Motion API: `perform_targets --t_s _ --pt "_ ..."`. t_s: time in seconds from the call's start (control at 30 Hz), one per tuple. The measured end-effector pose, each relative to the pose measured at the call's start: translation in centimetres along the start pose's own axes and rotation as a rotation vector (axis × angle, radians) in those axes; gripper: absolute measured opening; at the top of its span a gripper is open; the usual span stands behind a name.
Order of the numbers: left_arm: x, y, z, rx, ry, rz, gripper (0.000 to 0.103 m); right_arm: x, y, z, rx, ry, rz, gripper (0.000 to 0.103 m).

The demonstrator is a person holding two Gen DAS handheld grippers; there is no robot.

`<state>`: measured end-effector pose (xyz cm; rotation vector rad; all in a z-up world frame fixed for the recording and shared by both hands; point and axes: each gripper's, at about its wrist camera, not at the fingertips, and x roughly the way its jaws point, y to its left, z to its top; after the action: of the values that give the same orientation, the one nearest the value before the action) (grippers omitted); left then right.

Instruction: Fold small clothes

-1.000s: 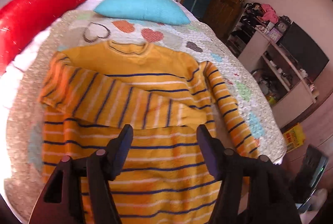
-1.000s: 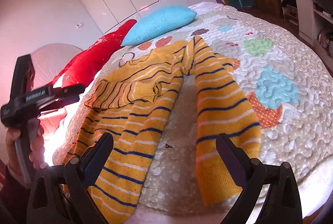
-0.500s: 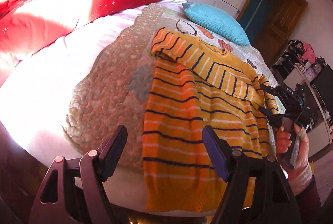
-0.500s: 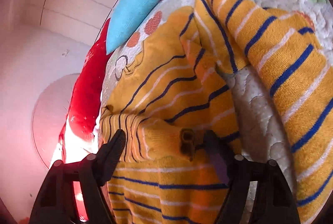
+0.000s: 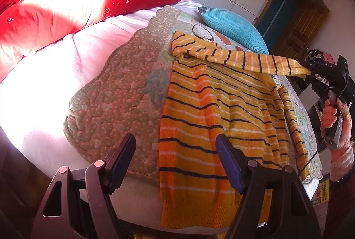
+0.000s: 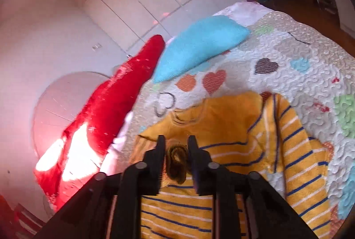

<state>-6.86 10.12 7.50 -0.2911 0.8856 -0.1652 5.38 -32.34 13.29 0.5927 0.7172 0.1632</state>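
Note:
A yellow sweater (image 5: pixel 210 110) with navy and white stripes lies flat on the quilted bed cover (image 5: pixel 124 92), hem hanging over the near edge. My left gripper (image 5: pixel 175 161) is open and empty, just above the hem's left corner. My right gripper (image 6: pixel 176 154) is shut on the cuff (image 6: pixel 177 163) of one sleeve (image 5: pixel 244 59). It holds that sleeve stretched in the air across the sweater's chest, and shows at the right of the left wrist view (image 5: pixel 310 73). The other sleeve (image 6: pixel 299 150) lies along the sweater's right side.
A turquoise pillow (image 5: pixel 233 25) and a red pillow (image 5: pixel 77 5) lie at the head of the bed. White wardrobe doors (image 6: pixel 133 5) stand behind. A wooden door (image 5: pixel 299 28) and cluttered shelves are at the far right.
My right gripper has closed on the sleeve cuff and lifted it, pulling the sleeve taut to the right. My left gripper stays open near the hem and has shifted slightly.

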Motion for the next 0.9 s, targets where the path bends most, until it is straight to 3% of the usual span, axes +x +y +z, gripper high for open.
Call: perform_targets --t_s 0.03,0.1,0.3,0.53,0.77,0.83,0.9 --pt "0.3 0.0 -0.1 0.001 0.012 0.003 0.073 0.7 -0.9 -0.6 -0.026 0.031 -0.092 0.058" --pt "0.8 0.2 -0.4 0.003 0.032 0.011 0.073 1.0 -2.6 -2.1 -0.067 0.053 -0.193 0.058" --pt "1.9 0.3 -0.8 0.026 0.054 0.060 0.073 -4.4 -5.5 -4.3 -0.025 -0.002 -0.148 0.059" --pt "1.3 0.0 -1.3 0.048 0.059 0.044 0.073 -11.7 -9.3 -9.3 -0.118 0.019 -0.305 0.075" --pt "2.3 -2.3 -1.7 0.070 0.098 0.004 0.073 -14.2 -14.0 -15.1 -0.052 0.069 -0.338 0.075" --pt "2.7 -3.5 -2.0 0.093 0.114 -0.003 0.073 -13.7 -14.4 -15.9 -0.029 0.071 -0.294 0.070" --pt "2.8 -4.7 -2.2 0.112 0.124 -0.007 0.073 -12.8 -13.9 -16.6 -0.028 0.082 -0.223 0.047"
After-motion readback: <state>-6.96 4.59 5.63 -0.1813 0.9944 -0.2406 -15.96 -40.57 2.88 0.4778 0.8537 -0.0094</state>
